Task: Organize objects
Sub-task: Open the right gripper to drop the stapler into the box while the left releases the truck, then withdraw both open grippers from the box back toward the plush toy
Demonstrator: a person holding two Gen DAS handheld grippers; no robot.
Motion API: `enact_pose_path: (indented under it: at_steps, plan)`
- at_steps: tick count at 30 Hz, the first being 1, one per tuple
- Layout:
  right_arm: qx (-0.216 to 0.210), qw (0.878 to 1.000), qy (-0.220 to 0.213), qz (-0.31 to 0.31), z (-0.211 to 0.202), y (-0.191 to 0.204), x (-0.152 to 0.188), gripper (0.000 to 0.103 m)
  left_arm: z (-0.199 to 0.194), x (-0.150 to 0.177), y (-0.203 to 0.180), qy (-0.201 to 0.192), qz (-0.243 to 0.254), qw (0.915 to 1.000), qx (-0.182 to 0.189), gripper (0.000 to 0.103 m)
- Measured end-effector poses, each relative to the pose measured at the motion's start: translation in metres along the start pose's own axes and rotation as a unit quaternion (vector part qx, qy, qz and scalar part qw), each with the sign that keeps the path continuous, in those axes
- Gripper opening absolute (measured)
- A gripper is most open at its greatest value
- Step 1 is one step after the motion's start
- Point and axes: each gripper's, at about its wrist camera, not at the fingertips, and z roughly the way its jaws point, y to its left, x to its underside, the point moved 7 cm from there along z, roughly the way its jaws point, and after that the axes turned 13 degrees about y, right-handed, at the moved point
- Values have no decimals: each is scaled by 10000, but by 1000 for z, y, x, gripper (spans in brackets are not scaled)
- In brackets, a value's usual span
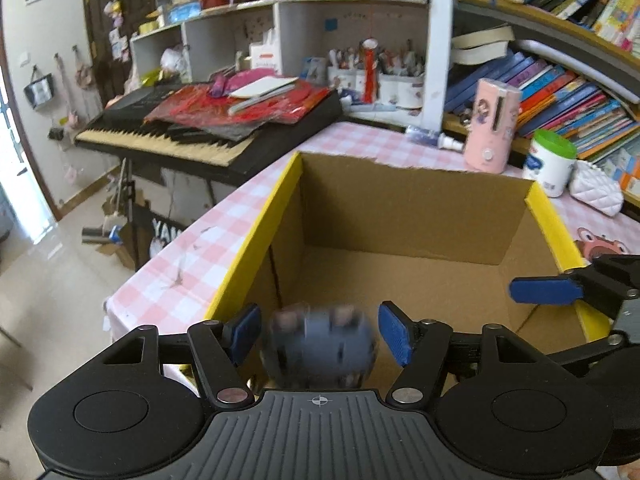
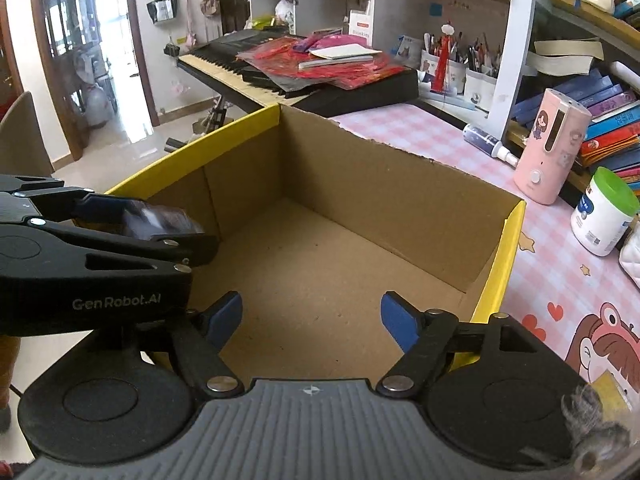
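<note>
An open cardboard box [image 1: 416, 200] with yellow edges stands on the pink checked table; it also shows in the right wrist view [image 2: 400, 200], with a bare floor. My left gripper [image 1: 320, 334] is open over the box's near left corner. A blurred grey-blue round object [image 1: 320, 346] sits between its fingers without touching the pads, apparently falling. In the right wrist view the left gripper [image 2: 132, 216] shows at the left with the blurred object [image 2: 160, 220] beside it. My right gripper [image 2: 312, 320] is open and empty above the box's near edge.
A pink cylinder device [image 1: 494, 128], a white tub with green lid [image 1: 550, 162] and a white quilted bag [image 1: 596, 188] stand right of the box. A keyboard [image 1: 192, 136] with red items sits at the back left. Bookshelves [image 1: 580, 92] line the right.
</note>
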Motion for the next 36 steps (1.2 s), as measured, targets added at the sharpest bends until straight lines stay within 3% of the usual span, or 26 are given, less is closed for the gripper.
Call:
enact_pose_path:
  at_steps: [2, 7, 10, 23, 31, 36]
  plan:
    - [77, 9999, -69, 56, -3, 0, 2, 74, -6, 0, -4, -115, 76, 9999, 42, 74]
    - [186, 9989, -270, 340, -17, -3, 9, 73, -22, 2, -6, -378, 95, 9992, 105, 77]
    - [299, 9972, -457, 512, -29, -3, 14, 73, -33, 3, -3, -548, 25, 9984, 106, 87]
    - [1215, 9777, -1222, 1201, -82, 10, 40, 76, -74, 29, 27, -1017, -350, 9941, 148, 94]
    - [1735, 9666, -1153, 1490, -94, 33, 61, 84, -84, 59, 48, -959, -301, 9949, 121, 95]
    - [1819, 9641, -883, 1722, -90, 47, 81, 85, -83, 87, 65, -652, -369, 9971, 86, 95]
